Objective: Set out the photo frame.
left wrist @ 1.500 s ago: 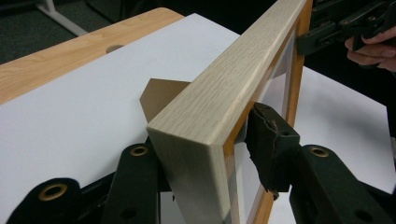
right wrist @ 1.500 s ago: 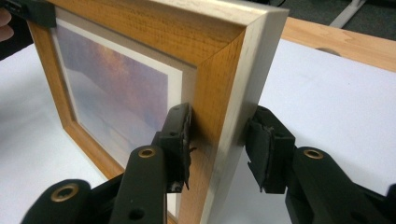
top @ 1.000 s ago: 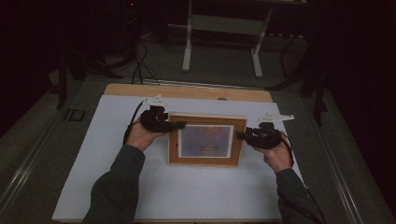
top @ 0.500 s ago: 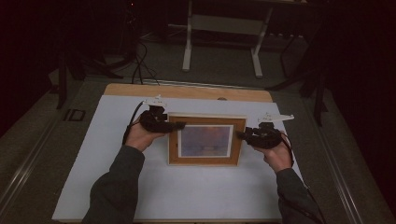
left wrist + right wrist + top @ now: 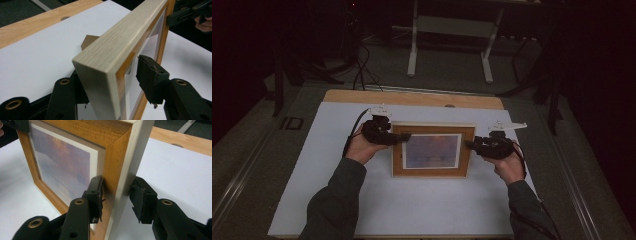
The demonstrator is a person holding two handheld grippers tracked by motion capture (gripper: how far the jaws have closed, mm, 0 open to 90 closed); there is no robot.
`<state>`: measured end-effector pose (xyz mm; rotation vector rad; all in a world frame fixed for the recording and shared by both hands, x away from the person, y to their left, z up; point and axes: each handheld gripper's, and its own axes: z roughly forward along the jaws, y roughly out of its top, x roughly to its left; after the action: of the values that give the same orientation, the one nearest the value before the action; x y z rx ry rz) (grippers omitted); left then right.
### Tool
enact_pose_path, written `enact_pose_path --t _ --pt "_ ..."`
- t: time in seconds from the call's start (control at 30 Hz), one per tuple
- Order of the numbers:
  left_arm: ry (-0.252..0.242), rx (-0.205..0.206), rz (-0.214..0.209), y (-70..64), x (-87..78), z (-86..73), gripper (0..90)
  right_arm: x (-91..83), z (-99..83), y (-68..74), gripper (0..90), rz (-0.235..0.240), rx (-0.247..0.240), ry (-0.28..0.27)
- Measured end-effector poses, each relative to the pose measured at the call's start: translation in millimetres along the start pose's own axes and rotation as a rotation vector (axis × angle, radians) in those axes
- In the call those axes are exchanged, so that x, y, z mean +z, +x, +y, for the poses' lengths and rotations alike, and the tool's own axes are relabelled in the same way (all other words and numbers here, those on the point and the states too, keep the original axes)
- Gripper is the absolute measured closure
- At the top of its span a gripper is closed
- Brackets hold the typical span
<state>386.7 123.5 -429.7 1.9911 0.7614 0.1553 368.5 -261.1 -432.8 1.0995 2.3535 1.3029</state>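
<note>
Picture frame (image 5: 433,151) sits between both grippers' jaws.

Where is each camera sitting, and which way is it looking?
High view: above the person's side, looking forward and down at the table; both forearms, left gripper and right gripper show.
Left gripper view: rides the left gripper, looking along the picture frame.
Right gripper view: rides the right gripper, facing the frame's picture side.
Shared: all show the wooden frame; each gripper view catches the other gripper at its far end.
</note>
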Motion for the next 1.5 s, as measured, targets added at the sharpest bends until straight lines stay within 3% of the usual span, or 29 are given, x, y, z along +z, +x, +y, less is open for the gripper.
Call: enact_pose_path --t 0.27,0.7,0.73,1.03,1.33,1.5 --pt "-0.037 -0.006 0.019 -1.4 -9.5 -1.2 45.4 -5.0 -0.6 2.1 54.4 0.001 -0.001 -0.004" --pt "-0.100 -0.010 0.090 -3.6 -32.9 -2.6 40.8 -11.9 -0.6 4.5 51.2 0.003 0.001 -0.013" --pt "-0.115 -0.005 0.109 -5.1 -41.9 -6.1 40.7 -14.3 -1.7 4.6 50.6 0.003 -0.001 -0.013" --pt "-0.123 -0.020 0.210 -11.8 -62.8 -23.0 40.5 -25.8 -9.9 -0.3 50.1 0.003 0.018 -0.025" --pt "-0.060 -0.044 0.321 -17.1 -67.8 -51.5 40.5 -26.9 -21.9 -1.2 50.0 0.011 0.048 -0.018" --pt "-0.020 -0.047 0.403 -21.5 -65.2 -77.3 40.4 -26.6 -34.0 -1.9 49.3 -0.021 0.055 0.005"
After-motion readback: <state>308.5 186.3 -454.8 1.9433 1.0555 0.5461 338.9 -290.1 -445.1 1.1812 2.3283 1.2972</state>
